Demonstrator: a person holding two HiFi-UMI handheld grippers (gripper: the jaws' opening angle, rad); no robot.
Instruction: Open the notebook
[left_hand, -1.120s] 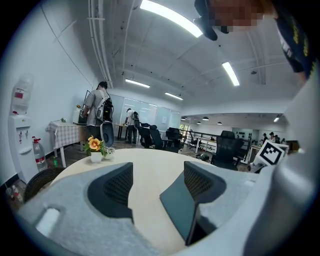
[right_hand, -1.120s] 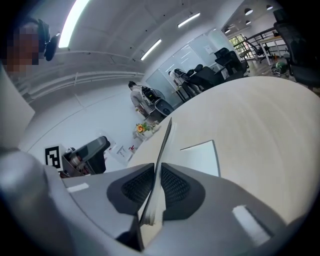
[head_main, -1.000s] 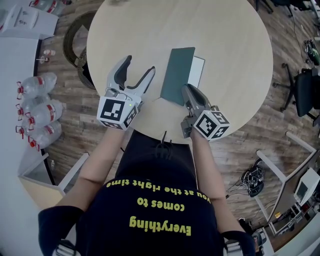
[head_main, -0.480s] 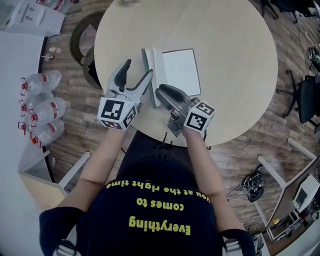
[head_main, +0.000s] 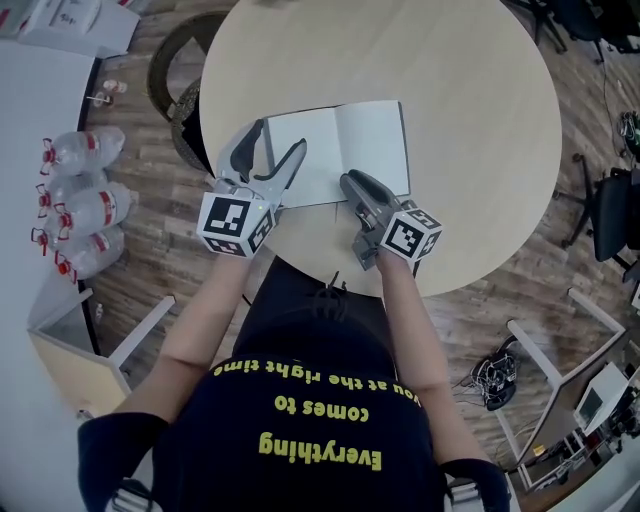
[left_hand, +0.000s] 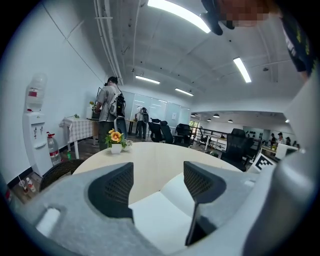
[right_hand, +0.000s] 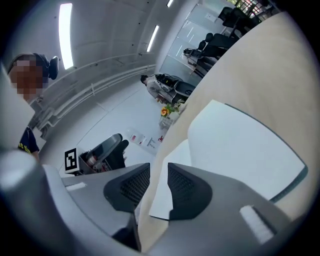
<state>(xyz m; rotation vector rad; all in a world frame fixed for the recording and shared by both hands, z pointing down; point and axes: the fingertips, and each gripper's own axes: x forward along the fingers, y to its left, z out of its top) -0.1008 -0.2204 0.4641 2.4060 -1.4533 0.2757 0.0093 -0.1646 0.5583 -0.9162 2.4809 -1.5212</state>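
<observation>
The notebook (head_main: 335, 150) lies open and flat on the round beige table (head_main: 450, 80), with two blank white pages facing up. My left gripper (head_main: 279, 137) hovers open over the left page's near corner, and the white page (left_hand: 160, 215) shows between its wide jaws (left_hand: 157, 182). My right gripper (head_main: 352, 180) sits at the near edge of the right page. Its jaws are a narrow gap apart and opening (right_hand: 159, 182), with nothing clamped between them. Beyond them lie the bare table edge and the page (right_hand: 240, 145).
A small pot of flowers (left_hand: 115, 141) stands at the table's far side. Water bottles (head_main: 75, 215) lie on the floor to the left, a dark round seat (head_main: 180, 70) is tucked by the table, and an office chair (head_main: 610, 200) stands to the right. People (left_hand: 110, 110) stand in the distance.
The dark green cover swung up and over to the left, and the notebook now lies open with white pages showing. My right gripper let the cover go and drew back to the near edge.
</observation>
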